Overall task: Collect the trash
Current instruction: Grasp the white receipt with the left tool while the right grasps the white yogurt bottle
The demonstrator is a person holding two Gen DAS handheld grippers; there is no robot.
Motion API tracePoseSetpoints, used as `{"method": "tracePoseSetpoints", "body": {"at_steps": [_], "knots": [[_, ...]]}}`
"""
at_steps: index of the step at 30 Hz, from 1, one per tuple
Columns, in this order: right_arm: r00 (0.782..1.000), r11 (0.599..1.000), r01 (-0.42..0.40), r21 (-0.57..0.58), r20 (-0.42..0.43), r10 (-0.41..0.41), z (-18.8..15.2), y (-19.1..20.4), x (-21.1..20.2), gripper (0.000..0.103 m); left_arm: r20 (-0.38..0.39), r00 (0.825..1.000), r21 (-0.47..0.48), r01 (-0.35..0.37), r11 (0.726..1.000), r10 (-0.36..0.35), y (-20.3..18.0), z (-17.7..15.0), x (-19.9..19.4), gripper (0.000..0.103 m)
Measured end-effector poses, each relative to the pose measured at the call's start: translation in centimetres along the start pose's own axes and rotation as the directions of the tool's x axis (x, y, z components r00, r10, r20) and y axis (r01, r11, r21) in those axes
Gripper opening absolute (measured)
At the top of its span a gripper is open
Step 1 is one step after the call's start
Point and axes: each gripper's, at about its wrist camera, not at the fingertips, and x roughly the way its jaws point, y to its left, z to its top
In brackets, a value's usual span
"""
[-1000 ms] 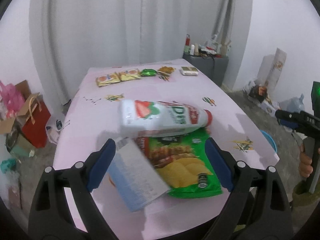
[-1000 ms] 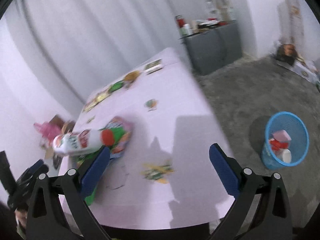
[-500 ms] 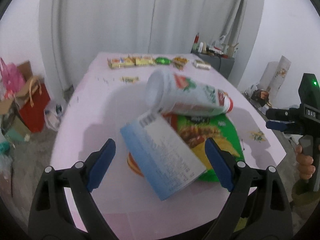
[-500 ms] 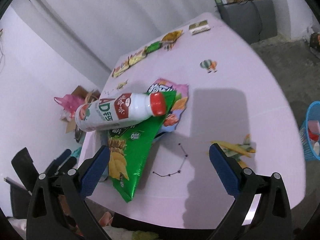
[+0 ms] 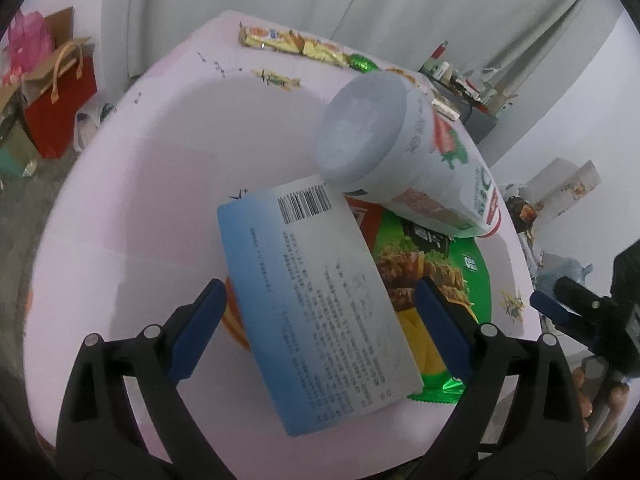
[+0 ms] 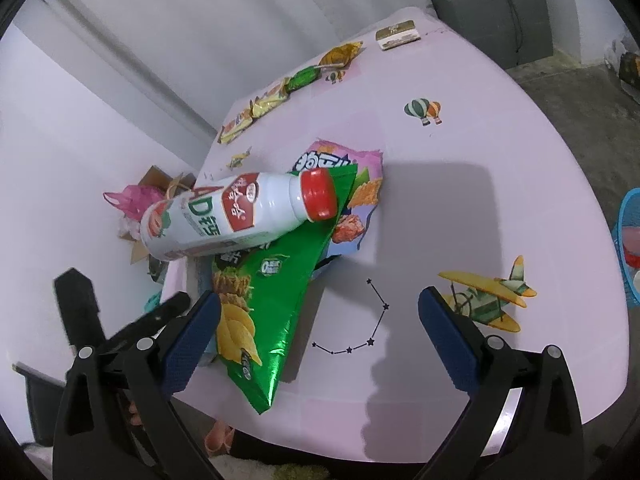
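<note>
Left tool (image 5: 318,318) jaws apart around blue-white carton (image 5: 316,308) on pink worktop (image 5: 140,200). Bottle (image 5: 404,152) at 1 o'clock atop green chip bag (image 5: 440,264). Right tool (image 6: 320,322) jaws apart, empty.

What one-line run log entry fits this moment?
left gripper: open, over blue box | right gripper: open | bottle: lying on green bag

Table (image 6: 520,184): round top under a pale pink cloth printed with hot-air balloons (image 6: 423,110), an aeroplane (image 6: 486,300) and a star constellation (image 6: 356,328).
Curtain (image 5: 320,0): grey-white folds behind the table's far edge.
Red gift bag (image 5: 60,92): on the floor left of the table, beside a pink bag (image 5: 30,42).
Grey cabinet (image 6: 496,20): against the wall beyond the table, small bottles crowded on top.
Floor (image 6: 592,120): grey, rough.
</note>
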Motion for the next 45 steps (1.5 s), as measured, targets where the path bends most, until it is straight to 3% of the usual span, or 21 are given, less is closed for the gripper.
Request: {"method": "tracePoseSetpoints", "body": {"at_steps": [7,10,12,14,16,19,22,25,28,30,35,36,38,42,45], "knots": [[0.99,0.99,-0.139,0.036,0.029,0.138,1.3,1.0,-0.9,0.096,-0.033,0.999,-0.031,0.007,0.999,-0.008,0.3,-0.2,1.6,0.09],[0.991,0.991,-0.121,-0.057,0.044,0.123,1.9,2.9,-1.2,0.096,-0.025,1.0,-0.034,0.004,0.999,-0.005,0.5,-0.1,1.6,0.09],[0.994,0.977,-0.083,-0.194,0.056,0.096,2.2,4.9,-1.4,0.096,-0.02,1.0,-0.026,0.002,1.0,-0.002,0.5,-0.1,1.6,0.09],[0.996,0.935,-0.04,-0.353,0.058,0.064,2.4,7.2,-1.2,0.096,-0.017,1.0,-0.016,-0.004,1.0,0.004,0.5,0.0,1.6,0.088],[0.997,0.864,0.009,-0.504,0.066,0.028,2.7,9.2,-0.7,0.096,-0.016,1.0,-0.015,-0.001,1.0,0.001,0.6,0.0,1.6,0.083],[0.999,0.723,0.035,-0.69,0.048,-0.003,3.3,11.8,1.0,0.096,-0.012,1.0,-0.017,0.006,1.0,-0.006,0.8,0.0,1.6,0.079],[0.999,0.625,-0.016,-0.78,-0.034,-0.017,3.9,13.3,3.1,0.096,-0.007,1.0,-0.018,0.009,1.0,-0.009,0.8,0.0,1.6,0.079],[0.991,0.504,-0.046,-0.862,-0.102,-0.084,4.0,14.8,6.2,0.096,-0.006,1.0,-0.011,0.008,1.0,-0.008,0.8,0.0,1.5,0.079],[0.981,0.436,-0.053,-0.898,-0.128,-0.145,4.0,15.7,8.6,0.096,-0.005,1.0,-0.013,0.013,1.0,-0.013,0.9,0.0,1.5,0.079],[0.975,0.412,-0.067,-0.909,-0.147,-0.166,3.8,15.8,9.7,0.096,-0.006,1.0,-0.017,0.016,1.0,-0.016,1.0,0.0,1.4,0.078],[0.966,0.368,-0.046,-0.929,-0.135,-0.22,3.2,15.8,11.4,0.095,-0.004,1.0,-0.018,0.016,1.0,-0.016,1.0,0.0,1.4,0.078],[0.966,0.364,-0.038,-0.931,-0.127,-0.225,3.1,15.7,11.5,0.088,-0.002,1.0,-0.018,0.017,1.0,-0.017,1.0,0.0,1.4,0.078],[0.967,0.381,-0.028,-0.924,-0.122,-0.224,3.2,15.4,11.3,0.079,0.002,1.0,-0.019,0.016,1.0,-0.016,1.0,0.0,1.3,0.078],[0.976,0.43,0.019,-0.903,-0.076,-0.204,3.9,14.6,10.3,0.078,0.014,1.0,-0.023,0.011,1.0,-0.011,1.1,0.0,1.1,0.077],[0.983,0.501,0.069,-0.863,-0.026,-0.179,5.0,13.6,8.6,0.075,0.025,1.0,-0.026,0.006,1.0,-0.005,1.2,0.0,0.9,0.077]]}}
